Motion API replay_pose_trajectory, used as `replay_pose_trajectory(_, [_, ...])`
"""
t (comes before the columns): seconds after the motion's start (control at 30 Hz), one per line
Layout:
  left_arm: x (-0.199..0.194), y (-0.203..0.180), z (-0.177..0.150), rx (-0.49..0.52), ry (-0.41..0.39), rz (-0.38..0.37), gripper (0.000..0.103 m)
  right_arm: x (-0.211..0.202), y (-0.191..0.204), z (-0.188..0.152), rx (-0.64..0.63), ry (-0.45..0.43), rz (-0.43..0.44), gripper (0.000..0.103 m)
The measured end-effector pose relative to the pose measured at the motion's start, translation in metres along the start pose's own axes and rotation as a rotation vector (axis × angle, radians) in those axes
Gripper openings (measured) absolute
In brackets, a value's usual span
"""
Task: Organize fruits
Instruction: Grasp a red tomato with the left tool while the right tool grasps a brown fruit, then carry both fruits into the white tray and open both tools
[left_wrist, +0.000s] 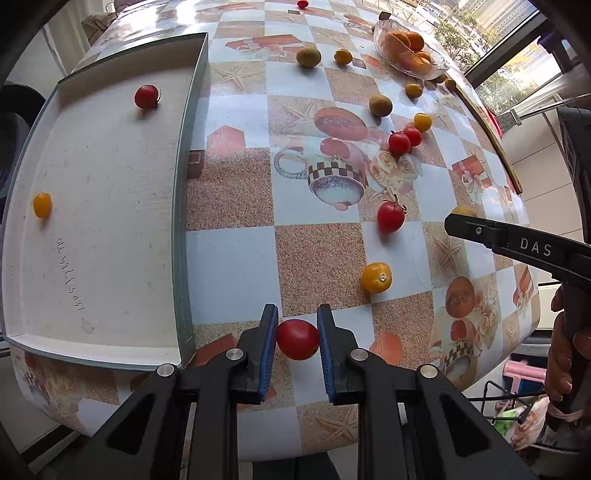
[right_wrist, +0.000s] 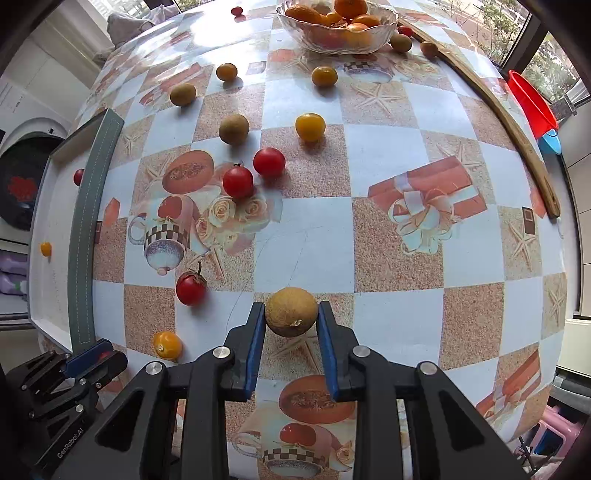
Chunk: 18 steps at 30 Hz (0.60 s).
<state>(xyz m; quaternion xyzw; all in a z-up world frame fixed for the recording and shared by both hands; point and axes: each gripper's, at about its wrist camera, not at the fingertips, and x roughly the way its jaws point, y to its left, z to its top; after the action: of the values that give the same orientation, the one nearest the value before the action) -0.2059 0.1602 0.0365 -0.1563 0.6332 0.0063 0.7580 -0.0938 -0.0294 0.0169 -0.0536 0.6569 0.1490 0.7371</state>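
My left gripper (left_wrist: 297, 338) is shut on a red cherry tomato (left_wrist: 297, 339) just right of the white tray (left_wrist: 110, 206), low over the table. The tray holds a red tomato (left_wrist: 146, 96) and a yellow tomato (left_wrist: 42, 205). My right gripper (right_wrist: 291, 314) is shut on a brown longan (right_wrist: 291, 311) above the table's near middle. In the left wrist view the right gripper (left_wrist: 458, 218) comes in from the right. Loose red tomatoes (right_wrist: 191, 287), yellow tomatoes (right_wrist: 310, 126) and brown longans (right_wrist: 233, 129) lie scattered on the tablecloth.
A glass bowl of oranges (right_wrist: 338, 27) stands at the far edge. A wooden stick (right_wrist: 517, 136) lies along the right edge, with a red plastic scoop (right_wrist: 532, 99) beyond it. The patterned tablecloth (right_wrist: 388, 177) covers the table. A washing machine (right_wrist: 22, 184) stands on the left.
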Motion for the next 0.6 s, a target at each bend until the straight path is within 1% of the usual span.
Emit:
replay_pose_trajectory(0.13, [-0.014, 0.001, 0.006, -0.005, -0.029, -0.011, 0.023, -0.004, 0.009, 0.010, -0.010, -0.019, 0.025, 0.031])
replay_pose_trajectory(0.3, [-0.023, 0.001, 0.017, -0.036, -0.069, -0.033, 0.023, -0.011, 0.024, 0.022, -0.040, -0.037, 0.058, 0.031])
replay_pose_trajectory(0.4, [-0.029, 0.005, 0.021, -0.057, -0.094, -0.035, 0.023, -0.011, 0.040, 0.030, -0.068, -0.045, 0.074, 0.031])
replay_pose_trajectory(0.6, [-0.045, 0.030, 0.023, -0.128, -0.140, -0.012, 0.023, -0.010, 0.076, 0.041, -0.136, -0.049, 0.114, 0.031])
